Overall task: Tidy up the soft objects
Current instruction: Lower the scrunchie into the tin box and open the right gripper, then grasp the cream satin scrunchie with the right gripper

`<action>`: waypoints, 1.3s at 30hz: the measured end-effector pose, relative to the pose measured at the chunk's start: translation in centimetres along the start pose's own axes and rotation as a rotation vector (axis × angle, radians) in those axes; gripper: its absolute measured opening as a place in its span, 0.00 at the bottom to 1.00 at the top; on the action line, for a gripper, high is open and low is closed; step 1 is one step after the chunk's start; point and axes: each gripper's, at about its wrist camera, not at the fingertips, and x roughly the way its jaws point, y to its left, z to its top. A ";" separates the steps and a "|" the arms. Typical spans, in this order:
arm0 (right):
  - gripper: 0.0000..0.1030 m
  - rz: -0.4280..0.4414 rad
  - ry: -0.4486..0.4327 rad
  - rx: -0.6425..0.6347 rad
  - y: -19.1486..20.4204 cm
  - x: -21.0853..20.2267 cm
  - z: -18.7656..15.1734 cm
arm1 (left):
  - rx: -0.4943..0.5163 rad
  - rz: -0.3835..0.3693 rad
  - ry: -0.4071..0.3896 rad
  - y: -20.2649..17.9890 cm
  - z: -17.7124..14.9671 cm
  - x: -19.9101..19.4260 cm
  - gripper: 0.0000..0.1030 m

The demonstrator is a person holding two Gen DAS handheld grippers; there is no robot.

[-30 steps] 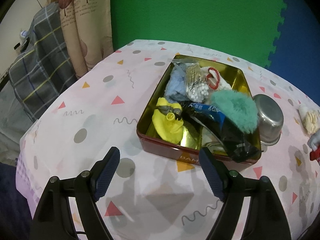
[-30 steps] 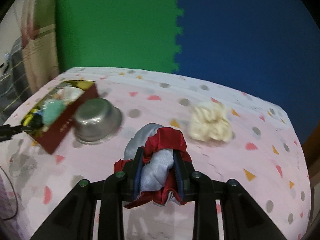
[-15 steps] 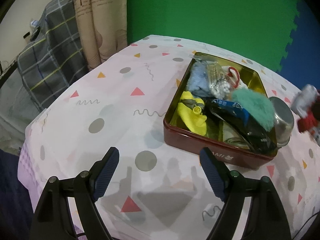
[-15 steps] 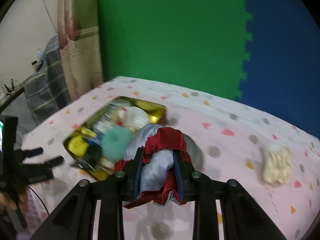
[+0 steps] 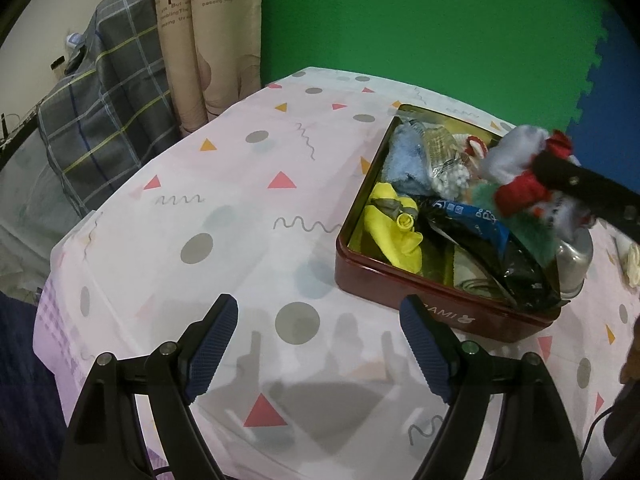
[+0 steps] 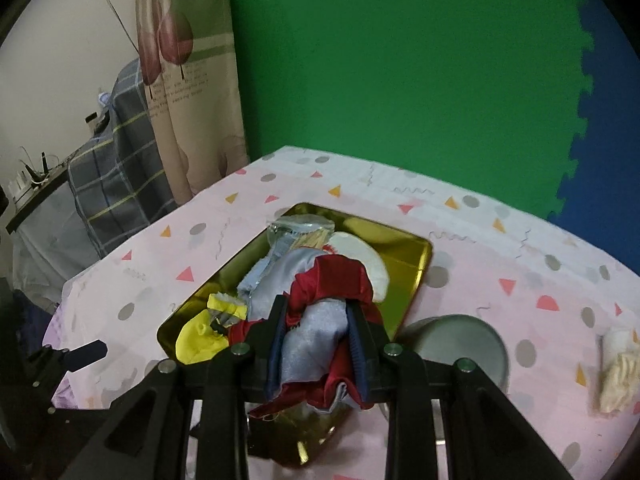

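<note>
A red-and-grey satin scrunchie (image 6: 320,320) sits clamped in my right gripper (image 6: 318,344), which hangs above a red tin (image 5: 440,304) with a gold inside (image 6: 404,256). The left wrist view shows that same scrunchie (image 5: 516,160) over the tin's far right part. In the tin lie a yellow soft toy (image 5: 394,232), a blue cloth (image 5: 402,160), a teal fluffy piece (image 5: 532,228) and a black packet (image 5: 500,252). My left gripper (image 5: 320,344) stands open over the tablecloth in front of the tin, with nothing between its fingers. A cream scrunchie (image 6: 618,376) lies on the table at the right.
A steel bowl (image 6: 460,344) stands upside down against the tin's right side. The table wears a pink patterned cloth (image 5: 240,208). A plaid-covered seat (image 5: 100,120) and curtains (image 5: 208,40) stand beyond the table's left edge, with green and blue foam mats behind.
My right gripper has carried the red-and-grey scrunchie leftwards from the table beside the bowl to above the tin. The left gripper shifted slightly, so the tin now sits further right in its view.
</note>
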 end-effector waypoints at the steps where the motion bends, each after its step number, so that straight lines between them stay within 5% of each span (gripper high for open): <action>1: 0.27 -0.004 0.007 -0.005 0.2 0.5 0.0 | 0.001 0.000 0.000 0.0 0.0 0.0 0.78; 9: 0.34 -0.024 0.069 -0.019 0.4 3.4 -0.3 | 0.003 -0.003 0.007 0.2 0.0 0.3 0.78; 14: 0.55 -0.054 0.065 -0.028 0.4 3.3 -0.3 | 0.003 -0.004 0.008 0.2 0.0 0.2 0.78; 19: 0.61 -0.046 0.047 -0.015 0.0 1.8 -0.2 | 0.015 -0.002 0.001 0.0 0.0 0.1 0.78; 31: 0.61 -0.040 -0.003 -0.010 -1.3 -4.4 -2.0 | 0.049 0.011 -0.009 -0.8 -0.2 0.0 0.79; 39: 0.61 -0.140 0.009 0.064 -7.5 -8.1 -6.0 | 0.061 0.027 -0.014 -1.0 -0.2 -0.2 0.79</action>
